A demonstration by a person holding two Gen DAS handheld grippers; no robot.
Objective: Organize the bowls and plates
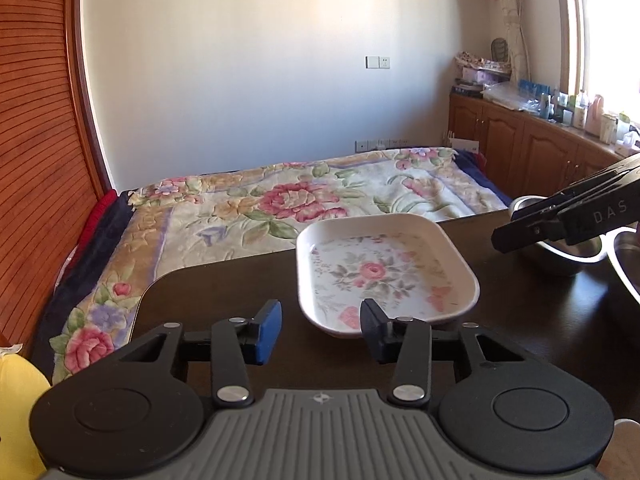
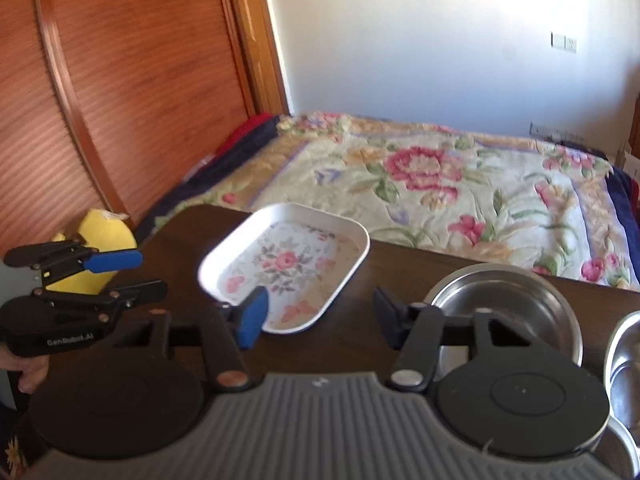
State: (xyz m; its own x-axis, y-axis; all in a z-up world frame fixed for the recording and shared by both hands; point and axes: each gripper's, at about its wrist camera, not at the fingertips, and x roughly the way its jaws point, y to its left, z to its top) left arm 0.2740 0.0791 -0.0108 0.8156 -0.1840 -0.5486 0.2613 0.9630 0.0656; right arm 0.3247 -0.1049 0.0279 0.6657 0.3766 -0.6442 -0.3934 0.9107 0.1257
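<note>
A white rectangular plate (image 1: 384,268) with a rose print lies on the dark table (image 1: 520,320), also in the right wrist view (image 2: 284,268). My left gripper (image 1: 320,330) stands open at the plate's near rim. Its right finger overlaps the rim in the view, and nothing is pressed between the pads. My right gripper (image 2: 320,318) is open too, its blue pad (image 2: 252,316) in front of the plate's near corner. A steel bowl (image 2: 508,308) sits just right of it. The right gripper (image 1: 520,232) enters the left wrist view above that bowl (image 1: 560,256).
A second steel dish (image 2: 624,360) sits at the far right table edge. The left gripper (image 2: 132,276) and a person's hand (image 2: 28,376) are at the left, with a yellow object (image 2: 100,248) behind. Beyond the table lies a bed with a floral blanket (image 1: 280,200).
</note>
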